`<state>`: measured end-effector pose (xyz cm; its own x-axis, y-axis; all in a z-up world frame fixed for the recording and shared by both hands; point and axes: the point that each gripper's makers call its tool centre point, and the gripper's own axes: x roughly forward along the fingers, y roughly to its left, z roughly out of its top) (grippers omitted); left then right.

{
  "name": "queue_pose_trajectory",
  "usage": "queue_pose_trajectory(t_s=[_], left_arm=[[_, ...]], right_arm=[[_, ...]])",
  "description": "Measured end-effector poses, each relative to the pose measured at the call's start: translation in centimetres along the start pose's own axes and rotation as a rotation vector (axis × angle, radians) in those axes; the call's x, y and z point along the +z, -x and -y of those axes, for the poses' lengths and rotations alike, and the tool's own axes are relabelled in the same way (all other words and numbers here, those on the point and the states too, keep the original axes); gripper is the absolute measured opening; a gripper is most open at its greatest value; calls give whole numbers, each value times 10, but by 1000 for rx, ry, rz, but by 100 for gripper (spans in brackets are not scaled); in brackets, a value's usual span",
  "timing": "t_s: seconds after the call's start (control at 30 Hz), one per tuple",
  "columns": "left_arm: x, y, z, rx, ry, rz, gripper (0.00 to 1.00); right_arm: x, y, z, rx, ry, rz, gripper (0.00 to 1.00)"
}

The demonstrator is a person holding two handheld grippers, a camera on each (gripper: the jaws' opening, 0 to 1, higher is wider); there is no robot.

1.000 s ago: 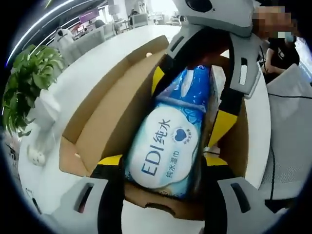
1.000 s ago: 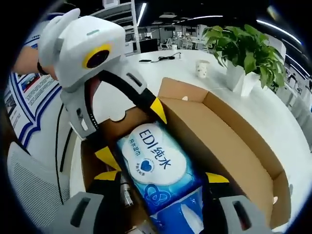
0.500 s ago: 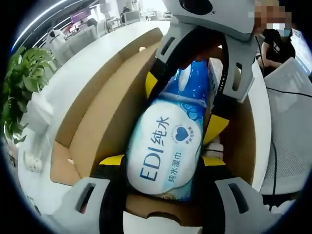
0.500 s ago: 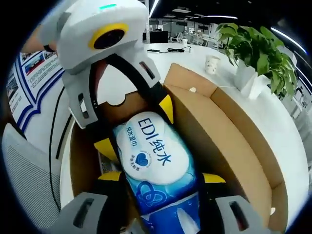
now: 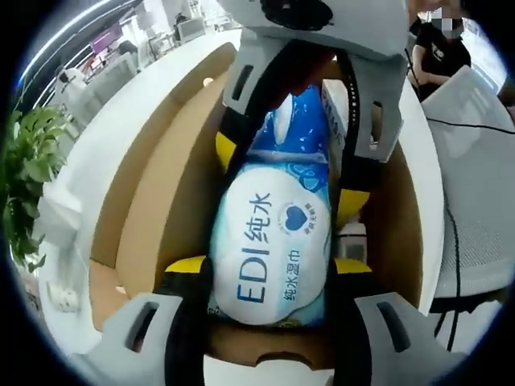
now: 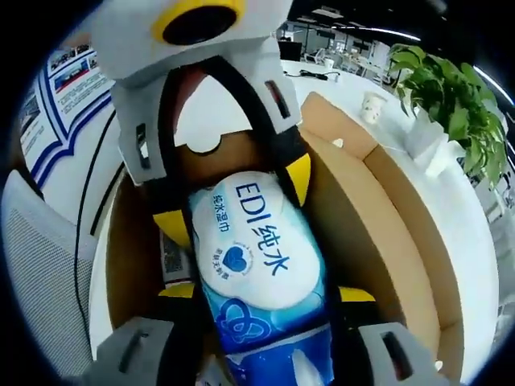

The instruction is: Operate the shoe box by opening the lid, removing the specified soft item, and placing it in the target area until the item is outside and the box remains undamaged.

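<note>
The pack of wet wipes [image 5: 273, 241] lies inside the open shoe box [image 5: 161, 193] on the white bench [image 6: 475, 217]. The left gripper [image 5: 269, 277] and right gripper [image 6: 265, 301] each hold one end between narrow jaws. To do this well, lift both ends level and straight up, clear of the cardboard walls.

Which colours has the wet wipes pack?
The wet wipes pack is blue with a white label and blue lettering, clearest in the left gripper view.

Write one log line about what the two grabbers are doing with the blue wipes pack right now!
stage: lifting out | item: wipes pack inside open shoe box | left gripper: shut on pack | right gripper: shut on pack
</note>
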<state>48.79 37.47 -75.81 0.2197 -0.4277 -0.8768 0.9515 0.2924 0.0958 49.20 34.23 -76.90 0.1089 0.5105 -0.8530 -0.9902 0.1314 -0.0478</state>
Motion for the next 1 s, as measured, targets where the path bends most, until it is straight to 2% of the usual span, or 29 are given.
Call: queue_pose_trajectory(t_s=[0.07,0.27,0.47,0.7,0.83,1.0], left_arm=[[-1,-4,3,-8,-41,-17,60],[-2,-13,3,-26,-70,-36,62],[-1,-16,7,-55,-34,-26,64],[0,-17,12,-68,-32,-17,66],[1,-15,12,-64,-38,-19,65],[2,-12,21,-92,-94,-4,65]], right_arm=[[-1,-1,0,4,15,-6,62],[-5,-5,0,8,81,-34,62],[-6,-10,1,23,120,-62,62],[-10,-19,0,39,209,-108,63],[-10,-15,-1,48,217,-107,63],[-10,-10,-12,79,186,-95,63]])
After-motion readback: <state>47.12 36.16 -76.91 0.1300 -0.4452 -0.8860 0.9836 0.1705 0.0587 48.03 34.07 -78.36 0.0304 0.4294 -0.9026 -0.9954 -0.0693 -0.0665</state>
